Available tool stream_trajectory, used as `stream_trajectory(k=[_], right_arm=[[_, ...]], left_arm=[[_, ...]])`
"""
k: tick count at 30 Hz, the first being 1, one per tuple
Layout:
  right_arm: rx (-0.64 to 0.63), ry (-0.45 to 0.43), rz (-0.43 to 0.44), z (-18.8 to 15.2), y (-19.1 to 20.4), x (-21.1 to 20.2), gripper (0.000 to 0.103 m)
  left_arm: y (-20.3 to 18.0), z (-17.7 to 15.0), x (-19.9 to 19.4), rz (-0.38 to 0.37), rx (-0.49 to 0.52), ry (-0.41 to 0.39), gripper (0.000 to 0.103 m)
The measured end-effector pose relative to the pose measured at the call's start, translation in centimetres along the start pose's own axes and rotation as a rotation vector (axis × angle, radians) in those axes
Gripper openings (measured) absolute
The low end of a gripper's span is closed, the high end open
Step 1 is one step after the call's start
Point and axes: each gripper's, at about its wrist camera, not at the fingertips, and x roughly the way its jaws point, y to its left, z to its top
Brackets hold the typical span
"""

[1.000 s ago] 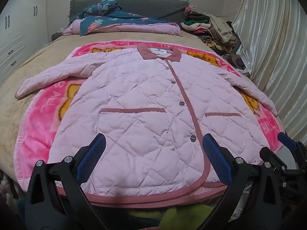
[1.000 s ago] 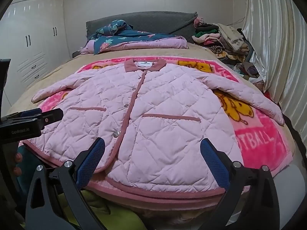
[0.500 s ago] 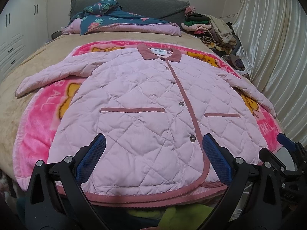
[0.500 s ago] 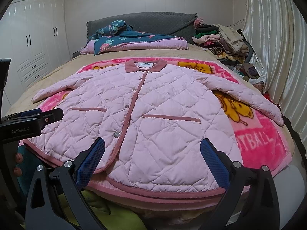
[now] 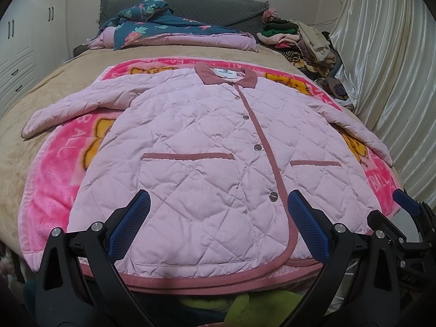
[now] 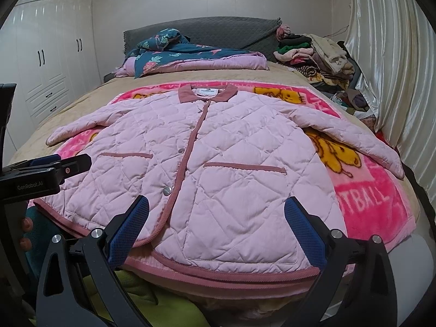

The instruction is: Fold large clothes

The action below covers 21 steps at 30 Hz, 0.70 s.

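While unfolded on the bed [image 5: 54,92], jacket [image 5: 207,147] beyond both spread jaws.

Pink cartoon blanket [image 5: 54,185] lying across the tan bedspread [image 5: 68,79]. Floral quilt [image 5: 174,31] sitting at the bedspread's far end against the grey headboard [image 5: 190,5]. Clothes heap [image 6: 313,54] piling up at its far right corner, curtain [image 6: 395,68] hanging beside. White wardrobe [image 6: 46,54] standing left.

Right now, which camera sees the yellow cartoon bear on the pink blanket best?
The right wrist view. There the bear shows big and clear beside the jacket, under its sleeve. In the left wrist view the same bear is a small sliver squeezed near the edge, mostly hidden by the jacket and sleeve.
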Motion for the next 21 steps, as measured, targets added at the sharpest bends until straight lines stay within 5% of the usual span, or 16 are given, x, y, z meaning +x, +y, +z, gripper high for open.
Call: stream_trajectory(k=[21], right_arm=[[0.007,0.006,0.006,-0.19,0.01,0.29,0.099]], left_arm=[[-0.08,-0.27,0.34,0.002,-0.002,0.005,0.094]])
